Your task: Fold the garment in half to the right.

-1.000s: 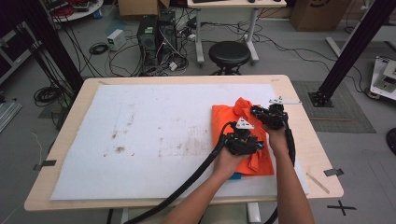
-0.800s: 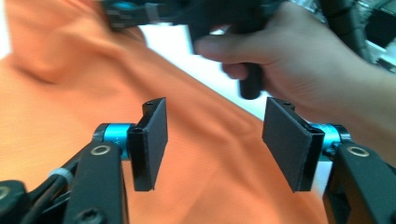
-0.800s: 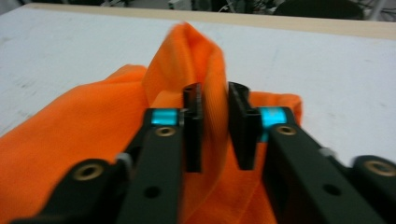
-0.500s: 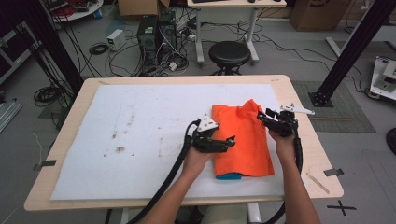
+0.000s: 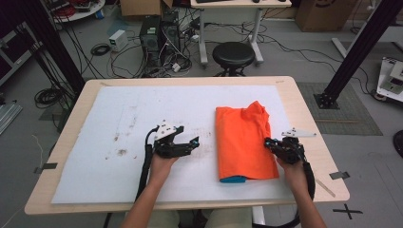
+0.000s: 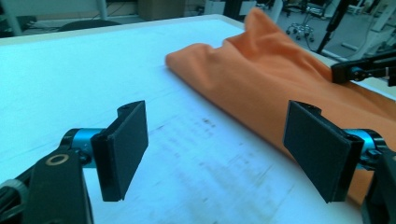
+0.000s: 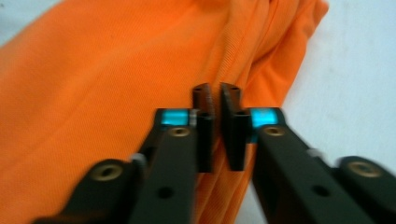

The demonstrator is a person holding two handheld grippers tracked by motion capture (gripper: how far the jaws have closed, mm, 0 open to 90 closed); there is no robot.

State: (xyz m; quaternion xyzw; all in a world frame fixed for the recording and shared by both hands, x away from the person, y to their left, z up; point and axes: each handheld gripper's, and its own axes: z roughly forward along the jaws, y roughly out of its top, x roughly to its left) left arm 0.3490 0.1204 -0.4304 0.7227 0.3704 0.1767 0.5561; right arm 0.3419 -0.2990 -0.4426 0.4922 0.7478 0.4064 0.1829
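Observation:
An orange cloth [image 5: 244, 142] lies folded in a long strip on the right half of the white sheet [image 5: 142, 109]; a blue layer [image 5: 233, 179] peeks out at its near end. My left gripper [image 5: 194, 144] hovers over bare sheet just left of the cloth. Its jaws have just been opening and now stand open with nothing between the pads [image 6: 126, 144]. My right gripper [image 5: 267, 142] is at the cloth's right edge [image 7: 280, 70]. Its jaws have just been closing and are shut, and I see no fabric between them [image 7: 216, 93].
The sheet covers a wooden table [image 5: 309, 118]. Faint dark stains [image 5: 121, 152] mark the sheet at the left. Behind the table stand a black stool [image 5: 233, 54], computer cases and loose cables on the floor. A black frame post [image 5: 351, 52] rises at the right.
My left gripper has slid left off the cloth and opened its jaws. The cloth now lies flatter and narrower. My right gripper has come nearer along the cloth's right edge.

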